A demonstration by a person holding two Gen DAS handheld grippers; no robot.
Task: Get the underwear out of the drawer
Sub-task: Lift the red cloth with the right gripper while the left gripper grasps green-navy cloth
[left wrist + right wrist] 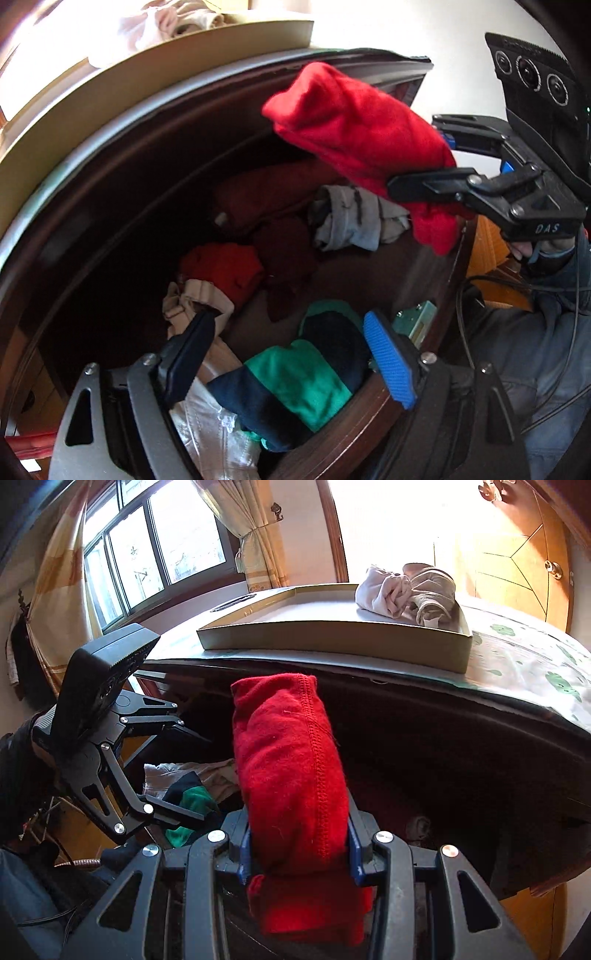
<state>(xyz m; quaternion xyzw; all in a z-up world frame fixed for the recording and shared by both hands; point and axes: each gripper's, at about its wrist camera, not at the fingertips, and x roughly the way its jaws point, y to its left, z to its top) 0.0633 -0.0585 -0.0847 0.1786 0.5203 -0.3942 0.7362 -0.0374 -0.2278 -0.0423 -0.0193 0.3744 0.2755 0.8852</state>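
Note:
My right gripper [299,845] is shut on a folded red underwear [291,775] and holds it above the open dark wooden drawer [369,417]. The left wrist view shows that same right gripper [413,155] coming in from the right with the red underwear [354,129] in its fingers. My left gripper [291,350] points down into the drawer, open. A green and navy underwear [295,384] lies below and between its pads, which do not press on it. From the right wrist camera the left gripper [199,779] appears at the left, over the drawer's clothes.
The drawer also holds an orange-red piece [225,269], a maroon one [288,251], a grey striped one [354,218], a beige one [195,302] and a white shiny one [207,424]. A shallow beige box [332,638] on top holds pale garments [406,590]. A person's hand [543,254] grips the right tool.

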